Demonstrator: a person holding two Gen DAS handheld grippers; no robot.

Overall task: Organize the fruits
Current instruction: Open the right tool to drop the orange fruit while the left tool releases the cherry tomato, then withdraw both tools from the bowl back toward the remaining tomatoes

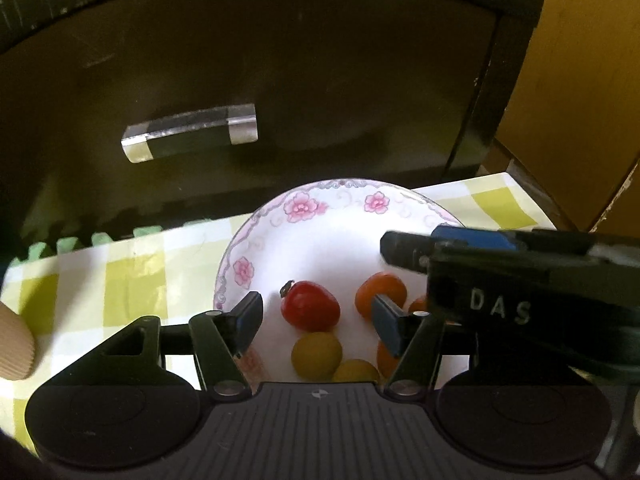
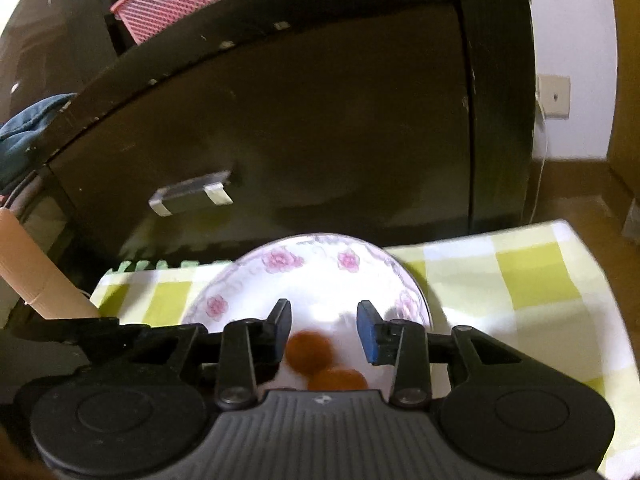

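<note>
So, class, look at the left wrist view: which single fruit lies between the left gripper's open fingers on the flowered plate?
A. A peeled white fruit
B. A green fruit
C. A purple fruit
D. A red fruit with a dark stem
D: the red fruit, dark stem at its upper left, lies on the plate between the spread fingers of the left gripper, with orange and yellow fruits beside it.

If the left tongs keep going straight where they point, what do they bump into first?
Probably the red fruit. It lies on the flowered plate, right between the open left tongs and a little ahead. Depth is hard to judge; they might pass above it and meet the plate instead.
</note>
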